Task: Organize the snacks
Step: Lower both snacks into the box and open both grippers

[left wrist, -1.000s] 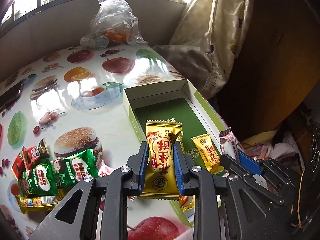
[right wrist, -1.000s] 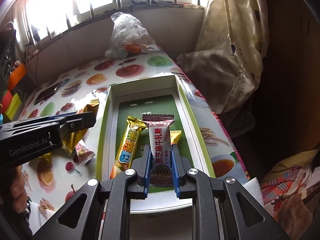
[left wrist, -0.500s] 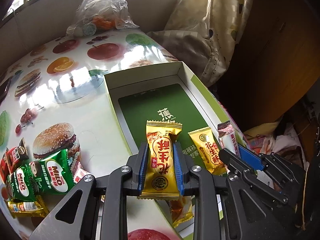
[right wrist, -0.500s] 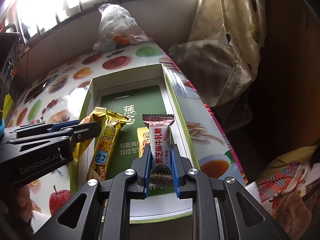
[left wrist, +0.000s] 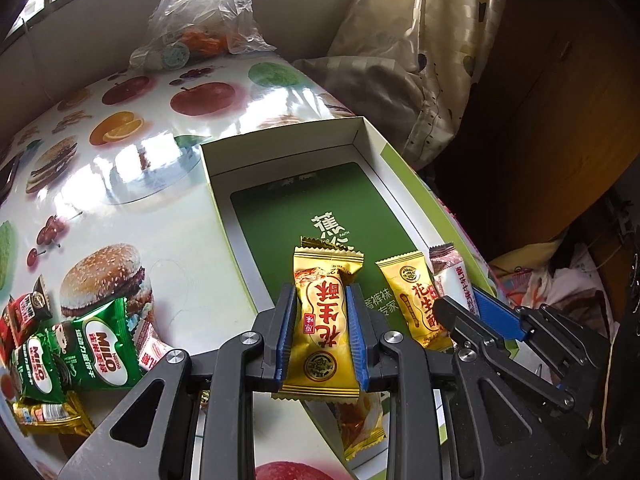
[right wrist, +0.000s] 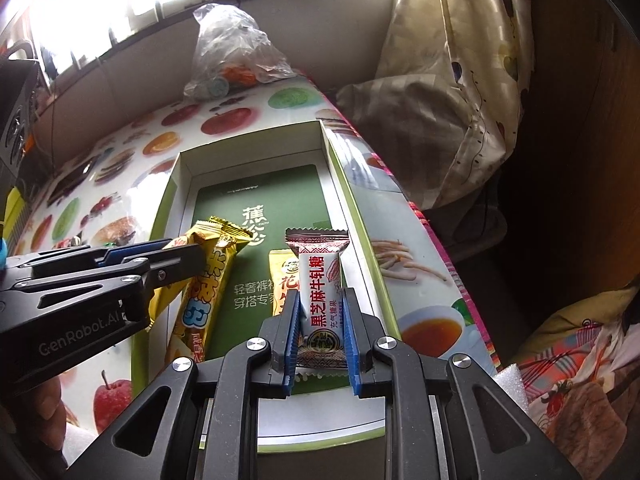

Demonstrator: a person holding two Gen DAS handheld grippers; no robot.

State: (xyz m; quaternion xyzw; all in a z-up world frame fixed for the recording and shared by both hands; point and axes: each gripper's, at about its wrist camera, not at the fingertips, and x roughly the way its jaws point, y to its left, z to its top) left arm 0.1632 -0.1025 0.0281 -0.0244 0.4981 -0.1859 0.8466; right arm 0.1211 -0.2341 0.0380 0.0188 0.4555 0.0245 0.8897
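Left wrist view: the left gripper point(left wrist: 323, 334) sits low and centre in the frame, its blue pads pinching a gold peanut-candy packet point(left wrist: 322, 320) by the middle, over the near left part of the open green box point(left wrist: 404, 164). To its right, on the box floor, lies a second gold packet point(left wrist: 412, 300), and at the right edge the right gripper point(left wrist: 474, 312) comes in carrying a white nougat packet point(left wrist: 454, 276). Outside the box, in the lower left of the frame, green Milo packets point(left wrist: 80, 354) and other wrapped snacks remain on the fruit-print table point(left wrist: 132, 184). A clear plastic bag point(left wrist: 200, 12) sits at the top.

Right wrist view: the right gripper point(right wrist: 320, 340), bottom centre, is pressed onto the white nougat packet point(right wrist: 322, 288), held upright above the box's right side, just in front of the gold packet on the floor. From the left edge the left gripper point(right wrist: 176, 260) reaches in over a long yellow bar point(right wrist: 204, 284) that lies along the box's left side; I cannot tell from here whether it touches the bar.

The risk I'd judge greatest — the two tools are close together over one box, so lowering both at once could knock them together or shove the loose packets askew. The slick wrappers could also slip or stick to a pad on release — landing crooked or across another packet.
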